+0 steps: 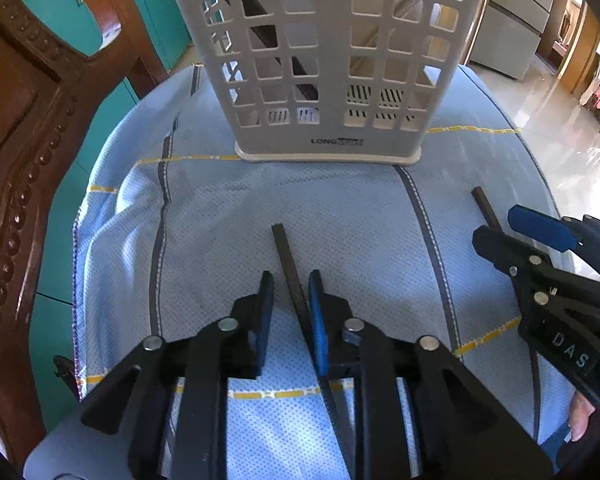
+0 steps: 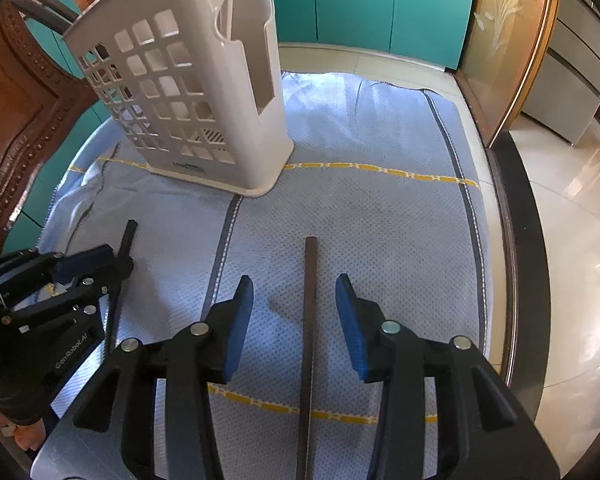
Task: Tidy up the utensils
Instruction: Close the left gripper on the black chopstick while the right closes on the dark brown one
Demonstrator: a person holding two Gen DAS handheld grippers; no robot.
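Left gripper (image 1: 291, 300): is being held apart around a dark chopstick (image 1: 290, 268), which is lying against its right finger near the surface's front edge.
Right gripper (image 2: 295, 308): is being held wide apart over a second chopstick (image 2: 310, 300), nothing grasped.
Basket (image 1: 324, 60): is being kept upright on the blue cloth (image 1: 220, 208), toward the far edge.

Two chopsticks (image 2: 310, 320) on cloth (image 2: 380, 128), before basket (image 2: 188, 92).
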